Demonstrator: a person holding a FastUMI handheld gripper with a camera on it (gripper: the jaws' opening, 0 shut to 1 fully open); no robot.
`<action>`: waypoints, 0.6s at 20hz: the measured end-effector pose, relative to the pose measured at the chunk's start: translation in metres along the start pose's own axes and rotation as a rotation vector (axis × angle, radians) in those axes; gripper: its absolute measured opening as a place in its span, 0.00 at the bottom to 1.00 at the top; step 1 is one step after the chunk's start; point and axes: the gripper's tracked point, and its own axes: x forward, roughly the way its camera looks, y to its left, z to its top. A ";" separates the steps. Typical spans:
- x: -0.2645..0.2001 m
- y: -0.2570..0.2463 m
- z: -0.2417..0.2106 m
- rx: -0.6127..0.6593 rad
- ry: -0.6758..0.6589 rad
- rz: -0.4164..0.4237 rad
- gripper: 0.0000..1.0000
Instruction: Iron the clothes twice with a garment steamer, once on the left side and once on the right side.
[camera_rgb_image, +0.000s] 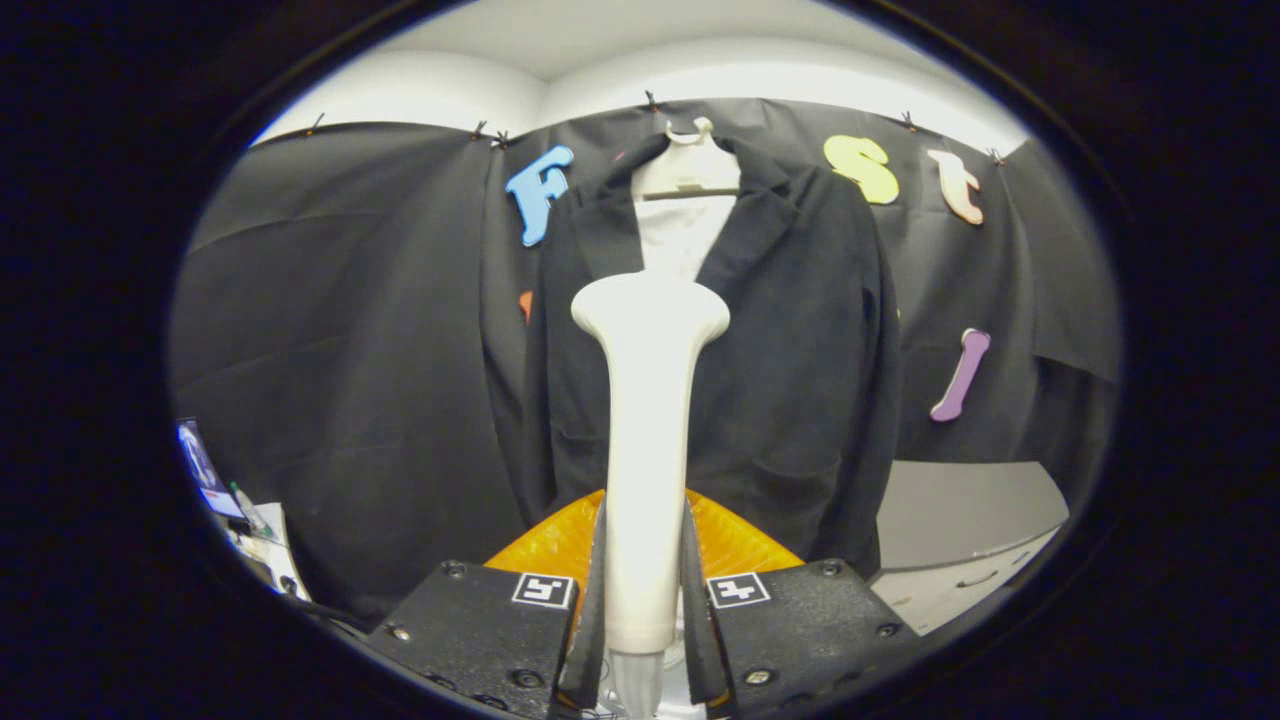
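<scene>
A white garment steamer (648, 420) stands upright between the fingers of my gripper (645, 590), which is shut on its handle. Its wide head reaches up in front of the chest of a black jacket (790, 330). The jacket hangs on a white hanger (688, 170) against the black cloth wall, with a white shirt (680, 235) showing at its open collar. The steamer's head sits over the jacket's middle, at the bottom of the collar opening; whether it touches the cloth I cannot tell.
A grey cabinet (960, 530) with a drawer stands beyond the fingers to the right, beside the jacket's hem. A cluttered white surface (255, 530) with a screen lies low on the left. An orange ribbed part (560, 545) shows behind the fingers.
</scene>
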 end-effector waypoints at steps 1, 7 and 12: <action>0.004 0.008 0.008 -0.002 -0.011 0.010 0.35; 0.029 0.049 0.054 -0.031 -0.072 0.057 0.35; 0.052 0.070 0.085 -0.043 -0.105 0.071 0.35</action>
